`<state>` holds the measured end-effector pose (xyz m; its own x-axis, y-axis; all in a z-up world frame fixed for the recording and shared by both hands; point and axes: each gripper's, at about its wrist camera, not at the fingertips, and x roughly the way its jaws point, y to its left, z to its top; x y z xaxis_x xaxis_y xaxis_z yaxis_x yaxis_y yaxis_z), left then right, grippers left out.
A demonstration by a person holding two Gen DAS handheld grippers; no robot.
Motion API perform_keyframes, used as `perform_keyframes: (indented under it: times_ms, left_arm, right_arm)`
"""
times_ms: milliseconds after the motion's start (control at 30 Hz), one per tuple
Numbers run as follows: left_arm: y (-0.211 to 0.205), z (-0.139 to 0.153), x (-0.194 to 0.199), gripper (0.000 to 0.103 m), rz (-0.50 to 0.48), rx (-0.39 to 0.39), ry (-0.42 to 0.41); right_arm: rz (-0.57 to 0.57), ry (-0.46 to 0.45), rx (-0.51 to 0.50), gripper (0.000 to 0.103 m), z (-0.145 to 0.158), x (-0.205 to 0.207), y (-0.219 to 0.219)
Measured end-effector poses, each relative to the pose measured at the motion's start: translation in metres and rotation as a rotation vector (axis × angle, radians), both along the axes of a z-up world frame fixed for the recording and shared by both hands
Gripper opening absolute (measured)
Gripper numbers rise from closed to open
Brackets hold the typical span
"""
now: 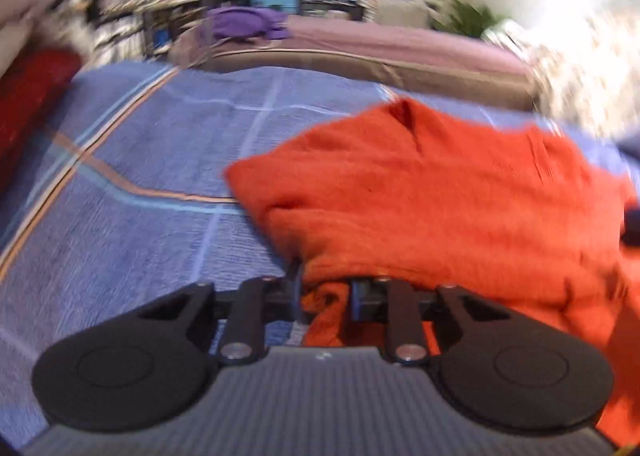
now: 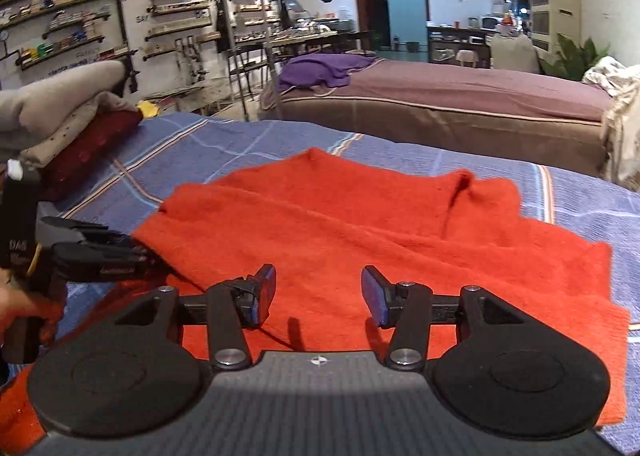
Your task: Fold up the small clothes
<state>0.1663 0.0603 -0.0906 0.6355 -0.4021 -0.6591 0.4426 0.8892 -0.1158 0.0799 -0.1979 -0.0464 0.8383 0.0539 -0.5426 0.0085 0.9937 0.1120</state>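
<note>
An orange knitted garment (image 1: 440,207) lies rumpled on a blue striped bedspread (image 1: 140,159). My left gripper (image 1: 326,296) is shut on the garment's near edge, with a fold of orange cloth pinched between its fingers. The right wrist view shows the same garment (image 2: 340,223) spread wide. There, the left gripper (image 2: 148,256) bites the garment's left edge, and a hand (image 2: 16,304) holds its handle. My right gripper (image 2: 318,292) hovers over the near middle of the garment. It is open, and its blue pads (image 2: 268,292) stand apart with nothing between them.
A stack of folded clothes (image 2: 60,115), grey and beige over dark red, sits at the bedspread's (image 2: 240,147) far left. Beyond the bed's far edge stands a second bed (image 2: 460,95) with a purple cloth (image 2: 324,69) on it. Shelves (image 2: 80,15) line the back wall.
</note>
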Motion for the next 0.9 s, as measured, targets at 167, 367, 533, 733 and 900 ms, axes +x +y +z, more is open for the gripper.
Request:
perform_keyframes:
  times_ms: [167, 367, 533, 733, 900]
  left_arm:
    - [0.055, -0.016, 0.01, 0.033, 0.132, -0.173, 0.182]
    - [0.072, 0.029, 0.012, 0.059, 0.164, -0.154, 0.055]
    - [0.063, 0.034, 0.075, 0.07, 0.141, -0.33, 0.197]
    - [0.019, -0.019, 0.127, 0.034, 0.141, -0.318, 0.407]
    - [-0.003, -0.004, 0.146, 0.008, 0.097, -0.324, 0.348]
  right_arm:
    - [-0.023, 0.009, 0.008, 0.081, -0.004, -0.008, 0.002]
    - [-0.171, 0.071, 0.088, 0.081, -0.028, -0.043, -0.027]
    - [-0.24, 0.073, 0.102, 0.081, -0.031, -0.064, -0.041]
    - [-0.27, 0.07, 0.104, 0.085, -0.03, -0.081, -0.047]
    - [-0.341, 0.074, 0.135, 0.086, -0.037, -0.093, -0.059]
